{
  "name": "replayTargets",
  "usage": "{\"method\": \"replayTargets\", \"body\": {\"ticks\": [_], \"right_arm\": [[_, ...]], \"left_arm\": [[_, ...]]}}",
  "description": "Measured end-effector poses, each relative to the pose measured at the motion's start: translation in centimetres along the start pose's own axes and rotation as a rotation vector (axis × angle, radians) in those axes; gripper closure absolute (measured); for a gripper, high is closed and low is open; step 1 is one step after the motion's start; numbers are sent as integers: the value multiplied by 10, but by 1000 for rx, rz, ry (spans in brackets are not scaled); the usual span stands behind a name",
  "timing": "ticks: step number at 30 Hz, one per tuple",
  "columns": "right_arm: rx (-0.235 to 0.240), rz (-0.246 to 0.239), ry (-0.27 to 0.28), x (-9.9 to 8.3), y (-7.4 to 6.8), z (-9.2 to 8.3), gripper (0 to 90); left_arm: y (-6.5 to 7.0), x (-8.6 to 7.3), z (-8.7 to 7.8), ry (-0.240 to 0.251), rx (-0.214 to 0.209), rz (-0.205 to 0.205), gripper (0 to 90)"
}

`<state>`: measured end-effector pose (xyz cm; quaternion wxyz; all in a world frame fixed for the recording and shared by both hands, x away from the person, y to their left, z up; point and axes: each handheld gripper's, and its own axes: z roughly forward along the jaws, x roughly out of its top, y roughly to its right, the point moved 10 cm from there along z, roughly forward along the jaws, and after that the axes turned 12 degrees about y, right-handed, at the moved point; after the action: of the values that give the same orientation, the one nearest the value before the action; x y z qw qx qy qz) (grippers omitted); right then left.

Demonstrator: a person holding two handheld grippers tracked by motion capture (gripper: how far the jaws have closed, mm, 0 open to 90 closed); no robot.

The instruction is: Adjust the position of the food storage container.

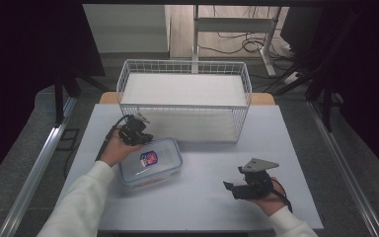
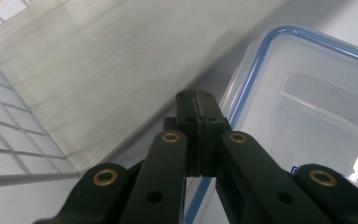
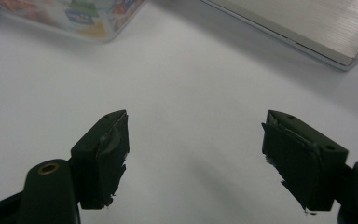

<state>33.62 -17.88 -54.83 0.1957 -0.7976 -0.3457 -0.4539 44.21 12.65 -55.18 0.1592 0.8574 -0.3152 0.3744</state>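
Observation:
A clear plastic food container (image 1: 150,160) with a blue-rimmed lid and a colourful label lies on the white table, left of centre. My left gripper (image 1: 145,137) hovers at the container's far left corner, by the near wall of the wire basket (image 1: 185,98). In the left gripper view its jaws (image 2: 198,100) are pressed together with nothing between them, right beside the container's lid edge (image 2: 256,56); I cannot tell whether they touch it. My right gripper (image 1: 232,190) rests low near the table's front right, pointing left. Its jaws (image 3: 198,128) stand wide apart over bare table.
The white wire basket stands at the back centre, with a pale liner (image 2: 98,60) inside; its base (image 3: 307,23) lies ahead of the right gripper. The table (image 1: 212,197) ends just behind the right hand. Dark curtains and metal rails flank both sides.

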Motion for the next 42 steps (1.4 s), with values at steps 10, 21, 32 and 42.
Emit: {"method": "replayTargets", "body": {"ticks": [10,21,32,42], "right_arm": [[4,-5,0,0,-2,1,225],[6,-7,-6,-1,-2,1,224],[3,-9,0,0,-2,1,224],[-5,-2,0,0,-1,0,222]], "left_arm": [[30,-2,-3,-37,-77,73,900],[57,-3,-3,-50,-150,111,900],[32,-4,-35,26,-67,12,900],[12,-38,-97,117,49,-84,900]]}}
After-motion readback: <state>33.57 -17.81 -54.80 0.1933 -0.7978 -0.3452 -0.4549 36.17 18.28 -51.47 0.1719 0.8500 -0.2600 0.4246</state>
